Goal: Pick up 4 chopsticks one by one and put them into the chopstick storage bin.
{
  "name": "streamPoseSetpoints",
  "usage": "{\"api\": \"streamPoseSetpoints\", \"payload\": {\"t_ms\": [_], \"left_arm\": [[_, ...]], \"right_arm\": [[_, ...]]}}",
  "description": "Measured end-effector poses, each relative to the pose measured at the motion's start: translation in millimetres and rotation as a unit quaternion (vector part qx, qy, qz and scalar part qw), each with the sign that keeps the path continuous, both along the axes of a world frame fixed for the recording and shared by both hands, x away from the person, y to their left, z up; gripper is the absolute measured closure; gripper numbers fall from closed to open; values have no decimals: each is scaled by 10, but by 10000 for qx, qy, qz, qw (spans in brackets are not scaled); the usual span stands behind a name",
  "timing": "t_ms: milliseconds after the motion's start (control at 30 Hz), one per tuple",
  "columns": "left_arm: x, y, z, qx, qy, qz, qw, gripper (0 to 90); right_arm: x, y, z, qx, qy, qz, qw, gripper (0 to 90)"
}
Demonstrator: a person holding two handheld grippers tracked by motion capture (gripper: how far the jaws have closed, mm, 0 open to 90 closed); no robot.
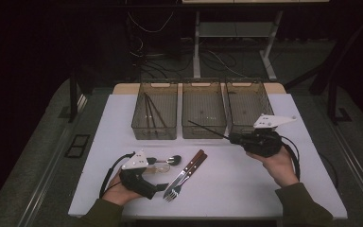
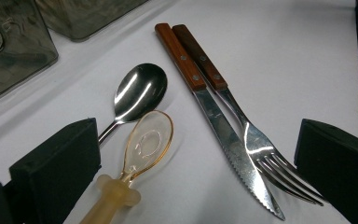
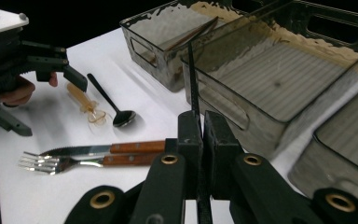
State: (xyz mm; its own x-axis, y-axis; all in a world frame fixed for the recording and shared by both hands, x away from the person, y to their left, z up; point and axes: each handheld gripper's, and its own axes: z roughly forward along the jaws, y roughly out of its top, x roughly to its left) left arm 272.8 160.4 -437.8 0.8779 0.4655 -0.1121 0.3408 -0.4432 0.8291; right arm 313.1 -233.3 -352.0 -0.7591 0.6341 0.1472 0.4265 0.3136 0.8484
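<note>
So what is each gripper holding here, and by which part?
The right gripper is shut on a thin black chopstick, pinched near one end, with the rest pointing toward the bins. The left gripper is open and holds nothing.

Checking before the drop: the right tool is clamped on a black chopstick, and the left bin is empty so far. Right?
Not quite. The right tool is clamped on the black chopstick, but the left bin is not empty: the high view shows thin dark sticks already lying in it.
</note>
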Motion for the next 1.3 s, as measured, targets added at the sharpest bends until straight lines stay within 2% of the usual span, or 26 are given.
{"api": "streamPoseSetpoints", "payload": {"t_ms": [200, 267, 500, 667, 1033, 1100, 1233, 1300], "left_arm": [[2, 1, 4, 15, -11, -17, 10000, 0], [0, 4, 6, 0, -16, -6, 10000, 0], [-8, -1, 8, -26, 8, -29, 10000, 0], [0, 15, 12, -51, 11, -35, 10000, 0], [2, 19, 21, -91, 7, -71, 9999, 0], [8, 19, 21, -95, -39, -90, 9999, 0], [2, 17, 23, -150, -9, -81, 9999, 0], [6, 29, 32, -94, -4, -109, 9999, 0]], "right_arm": [[137, 190, 12, -26, -45, -35, 10000, 861], [195, 256, 27, 39, -22, -108, 9999, 861], [440, 584, 87, -103, -80, -209, 9997, 861], [627, 781, 135, -92, -104, -345, 9993, 861], [971, 1176, 161, -173, -5, -549, 9983, 861], [1028, 1243, 156, -221, 14, -581, 9981, 861], [1148, 1394, 134, -290, 74, -615, 9977, 860], [1214, 1478, 113, -365, 113, -643, 9972, 861]]}}
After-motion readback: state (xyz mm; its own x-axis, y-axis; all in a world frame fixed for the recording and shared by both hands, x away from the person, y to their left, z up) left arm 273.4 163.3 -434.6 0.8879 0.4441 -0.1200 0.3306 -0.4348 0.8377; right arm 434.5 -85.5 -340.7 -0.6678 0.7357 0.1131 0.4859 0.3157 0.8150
